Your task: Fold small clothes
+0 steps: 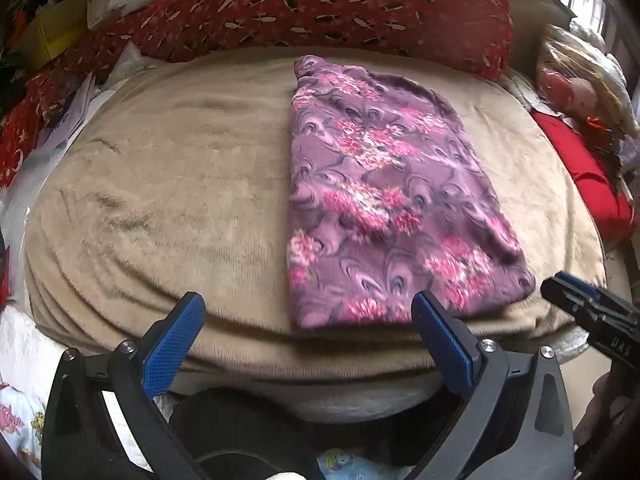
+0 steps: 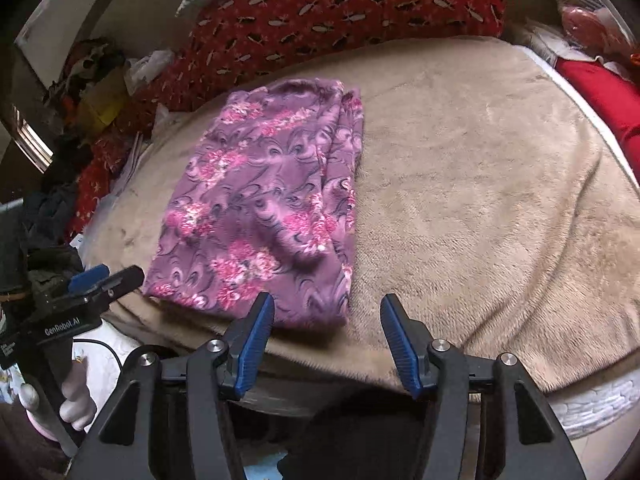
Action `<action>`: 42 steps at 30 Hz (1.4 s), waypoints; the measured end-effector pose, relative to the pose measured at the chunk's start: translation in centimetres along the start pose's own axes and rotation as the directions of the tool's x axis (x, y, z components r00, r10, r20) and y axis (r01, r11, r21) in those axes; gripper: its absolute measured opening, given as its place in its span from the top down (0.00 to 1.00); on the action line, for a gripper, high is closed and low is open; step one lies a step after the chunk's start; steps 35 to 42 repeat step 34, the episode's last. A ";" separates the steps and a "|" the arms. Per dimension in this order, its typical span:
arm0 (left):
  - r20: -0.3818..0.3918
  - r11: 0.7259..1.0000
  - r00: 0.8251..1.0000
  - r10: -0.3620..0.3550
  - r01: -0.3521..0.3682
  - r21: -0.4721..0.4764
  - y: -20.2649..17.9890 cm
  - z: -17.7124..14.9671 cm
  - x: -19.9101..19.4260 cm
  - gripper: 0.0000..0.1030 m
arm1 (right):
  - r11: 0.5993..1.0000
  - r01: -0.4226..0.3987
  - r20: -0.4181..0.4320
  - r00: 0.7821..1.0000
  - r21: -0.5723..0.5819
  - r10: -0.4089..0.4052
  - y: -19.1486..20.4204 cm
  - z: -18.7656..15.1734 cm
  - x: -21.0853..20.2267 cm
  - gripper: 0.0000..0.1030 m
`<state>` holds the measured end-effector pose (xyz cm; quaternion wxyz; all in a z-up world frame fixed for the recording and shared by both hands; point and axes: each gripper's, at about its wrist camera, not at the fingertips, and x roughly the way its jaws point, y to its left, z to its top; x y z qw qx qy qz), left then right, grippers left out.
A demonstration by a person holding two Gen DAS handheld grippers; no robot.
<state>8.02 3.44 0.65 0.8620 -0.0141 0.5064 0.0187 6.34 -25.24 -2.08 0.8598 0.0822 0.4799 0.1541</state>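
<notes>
A purple flowery cloth (image 1: 384,196) lies folded into a long flat shape on a tan fuzzy blanket (image 1: 168,184). In the left wrist view it runs from about 12 o'clock down to 5 o'clock, a bit right of the middle. In the right wrist view the same cloth (image 2: 260,208) sits from 11 o'clock down toward 6 o'clock, left of the middle.

The left tool (image 1: 308,316) has its two blue pads wide apart and holds nothing. Its right pad is just in front of the near edge of the cloth. The right tool (image 2: 327,316) also has its pads apart and holds nothing. Its left pad is just in front of the near corner of the cloth.

In each view the other tool pokes in from the side, near the cloth's near corner.

A red pillow with a leaf pattern (image 1: 320,4) lies behind the blanket at 12 o'clock. A red cloth (image 1: 580,172) lies at 3 o'clock.
</notes>
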 end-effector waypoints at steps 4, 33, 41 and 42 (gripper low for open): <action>0.016 1.000 1.000 -0.008 0.008 0.020 -0.7 -1.1 -1.3 0.00 | 0.996 0.065 0.076 0.995 -0.064 -0.060 1.4 -0.2 -2.0 0.39; 0.109 0.996 0.993 -0.043 0.035 0.077 -3.9 -4.1 -6.6 0.00 | 0.972 0.208 0.244 0.953 -0.106 -0.177 3.9 -1.3 -6.7 0.07; 0.113 0.997 0.993 -0.037 0.029 0.076 -3.9 -4.0 -6.7 0.00 | 0.973 0.207 0.244 0.953 -0.104 -0.177 3.8 -1.3 -6.7 0.07; 0.113 0.997 0.993 -0.037 0.029 0.076 -3.9 -4.0 -6.7 0.00 | 0.973 0.207 0.244 0.953 -0.104 -0.177 3.8 -1.3 -6.7 0.07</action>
